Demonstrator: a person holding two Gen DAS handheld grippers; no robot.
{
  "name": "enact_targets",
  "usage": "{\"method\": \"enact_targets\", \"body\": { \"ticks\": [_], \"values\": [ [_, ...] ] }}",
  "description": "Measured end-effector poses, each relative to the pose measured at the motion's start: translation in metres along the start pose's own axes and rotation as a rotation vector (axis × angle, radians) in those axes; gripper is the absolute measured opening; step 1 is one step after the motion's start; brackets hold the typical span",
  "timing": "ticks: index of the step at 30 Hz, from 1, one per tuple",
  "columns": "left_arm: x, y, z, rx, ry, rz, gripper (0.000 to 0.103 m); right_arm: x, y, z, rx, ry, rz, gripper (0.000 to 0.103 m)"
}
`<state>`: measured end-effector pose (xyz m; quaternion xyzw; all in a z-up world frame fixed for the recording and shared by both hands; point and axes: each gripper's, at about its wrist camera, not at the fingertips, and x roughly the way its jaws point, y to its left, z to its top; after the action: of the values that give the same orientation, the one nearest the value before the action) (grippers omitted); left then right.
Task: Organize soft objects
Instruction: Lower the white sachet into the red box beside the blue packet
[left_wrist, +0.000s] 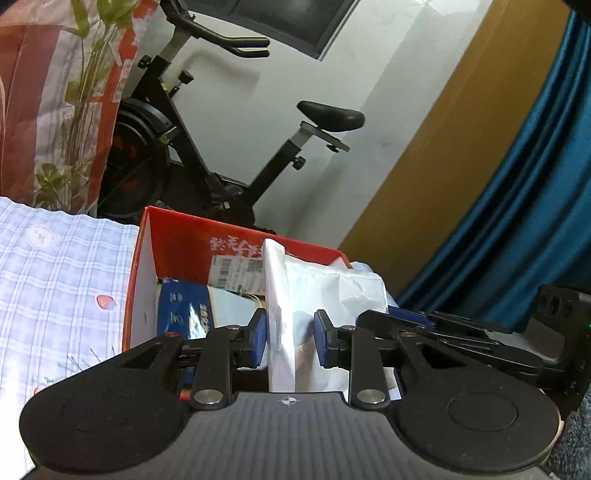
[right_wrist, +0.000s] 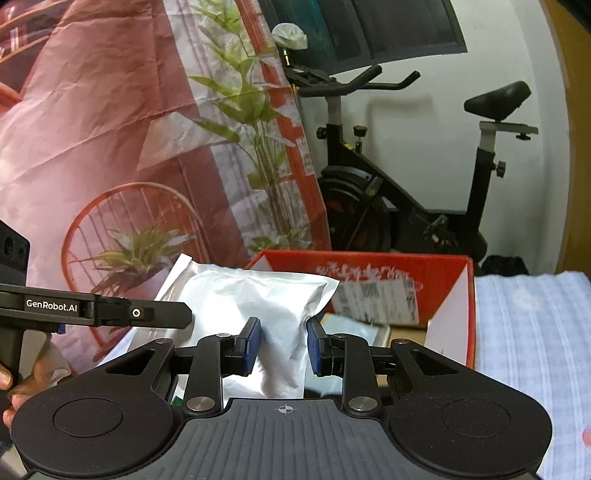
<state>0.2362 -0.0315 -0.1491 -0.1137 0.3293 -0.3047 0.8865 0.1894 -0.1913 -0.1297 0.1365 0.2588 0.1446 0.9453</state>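
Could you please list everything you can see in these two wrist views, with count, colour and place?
Soft pouch: one, silvery white, held above the box's near edge.
Box: one, red outside, white inside, open, on the bed.
Packets in the box: a few, blue and silver, count unclear.
Label: one, white, on the box's inner wall.
Bedsheet: one, pale blue check, beside the box.
Exercise bike: one, black, by the white wall.
Printed backdrop: one, red with green plants, left.
Curtain: one, blue, right.
Left tool: one, black, blue pads, gripping the pouch.
Right tool: same, also gripping it.
Hand: one, lower left edge.
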Motion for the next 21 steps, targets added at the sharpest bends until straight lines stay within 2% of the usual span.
{"method": "enact_targets", "body": {
  "ticks": [5, 9, 21],
  "values": [
    [0.022, 0.015, 0.005, -0.029, 0.019, 0.023, 0.028, 0.026, -0.015, 0.007, -0.018, 0.012, -0.02, 0.025],
    [0.036, 0.025, 0.004, -0.06, 0.063, 0.035, 0.028, 0.049, -0.024, 0.005, -0.016, 0.047, -0.027, 0.026],
    [0.066, 0.034, -0.004, -0.052, 0.134, 0.082, 0.028, 0.087, -0.046, -0.011, 0.015, 0.116, -0.047, 0.028]
  ]
}}
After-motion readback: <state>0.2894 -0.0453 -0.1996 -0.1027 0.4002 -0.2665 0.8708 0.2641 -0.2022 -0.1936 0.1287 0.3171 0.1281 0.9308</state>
